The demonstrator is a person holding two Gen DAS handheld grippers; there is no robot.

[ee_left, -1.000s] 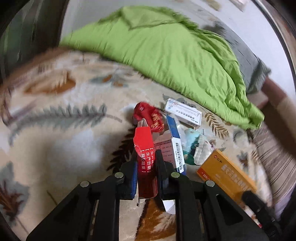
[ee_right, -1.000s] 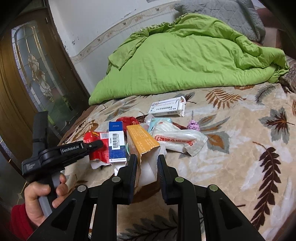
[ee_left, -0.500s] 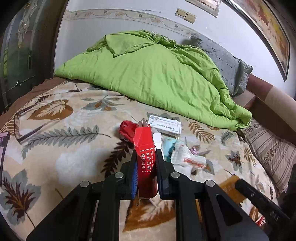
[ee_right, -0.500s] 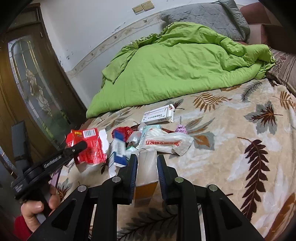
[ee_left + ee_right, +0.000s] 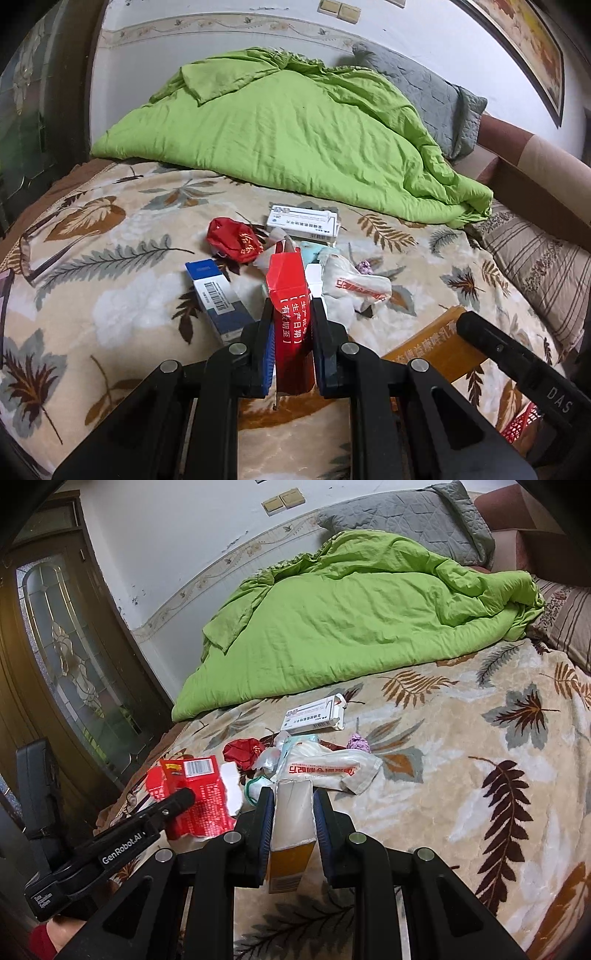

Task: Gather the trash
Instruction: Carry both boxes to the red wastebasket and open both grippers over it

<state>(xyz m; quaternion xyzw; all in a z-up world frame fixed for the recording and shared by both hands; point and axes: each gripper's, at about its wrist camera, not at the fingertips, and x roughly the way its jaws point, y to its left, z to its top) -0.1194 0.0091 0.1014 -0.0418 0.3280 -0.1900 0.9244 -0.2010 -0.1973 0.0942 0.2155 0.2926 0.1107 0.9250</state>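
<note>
Where the left wrist view looks along its fingers, the left gripper [image 5: 291, 325] is clamped on a red carton [image 5: 290, 295], held upright above the leaf-patterned blanket [image 5: 110, 295]. Beyond it lies loose trash: a blue-and-white box [image 5: 218, 295] just left of the fingers, a crumpled red wrapper [image 5: 234, 240], a white medicine box [image 5: 303, 223] and a white plastic packet [image 5: 356, 284] — all near one another. At lower right, the other tool's black finger crosses in front of an orange box [image 5: 432, 343]. A green duvet [image 5: 280, 140] is heaped behind, with a grey pillow [image 5: 424, 99] against the white wall.

From the right wrist view, the right gripper [image 5: 293, 808] is closed on the orange box [image 5: 293, 834], its pale open end facing the camera's far side. The left gripper [image 5: 173, 801] enters at lower left, holding the red carton [image 5: 195, 794]. The white medicine box [image 5: 314, 716], plastic packet [image 5: 325, 768] and a small purple scrap [image 5: 357, 743] lie ahead on the blanket; a dark door with patterned glass [image 5: 74, 664] stands at left.
</note>
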